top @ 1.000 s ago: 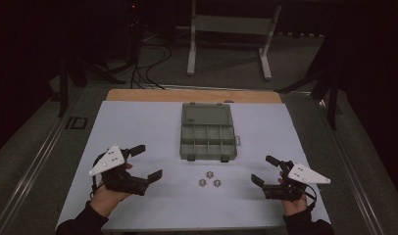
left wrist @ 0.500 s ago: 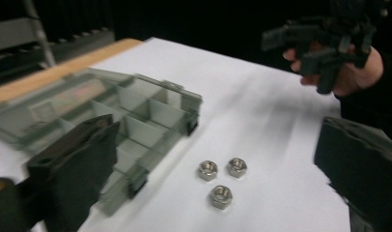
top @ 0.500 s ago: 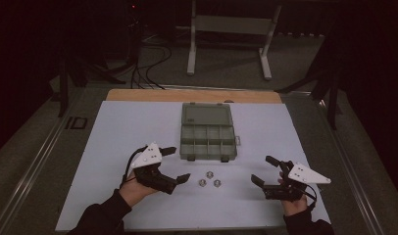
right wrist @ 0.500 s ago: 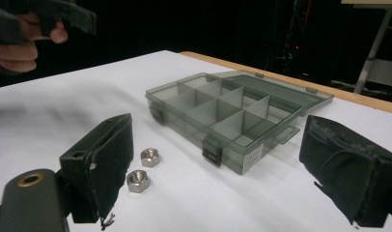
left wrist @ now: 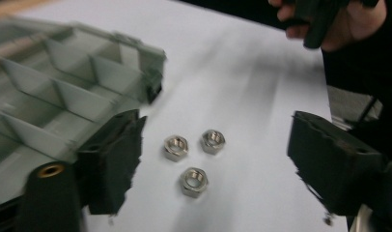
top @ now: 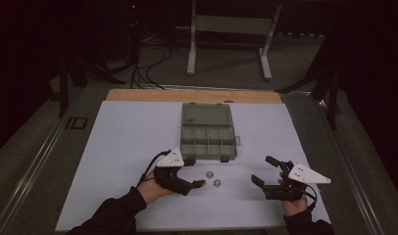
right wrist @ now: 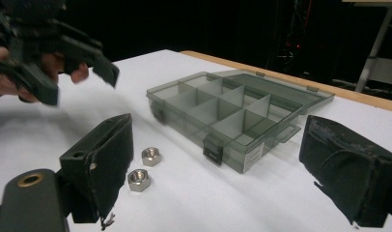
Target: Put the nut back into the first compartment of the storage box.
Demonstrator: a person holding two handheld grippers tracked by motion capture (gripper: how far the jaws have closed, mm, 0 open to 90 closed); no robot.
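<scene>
While the right claw (top: 260, 172) sits wide open and empty off to the side, the left claw (top: 196, 174) has just been closing a bit with nothing pinched, hovering right by three nuts (left wrist: 194, 181) lying loose on the white surface (top: 128, 142) just in front of the open box (top: 208, 132).

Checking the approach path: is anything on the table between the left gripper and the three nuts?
Nothing visible. The left gripper is open and its jaws have just been closing; the nuts lie on bare white table ahead of it. The organizer box sits off to the side.
</scene>
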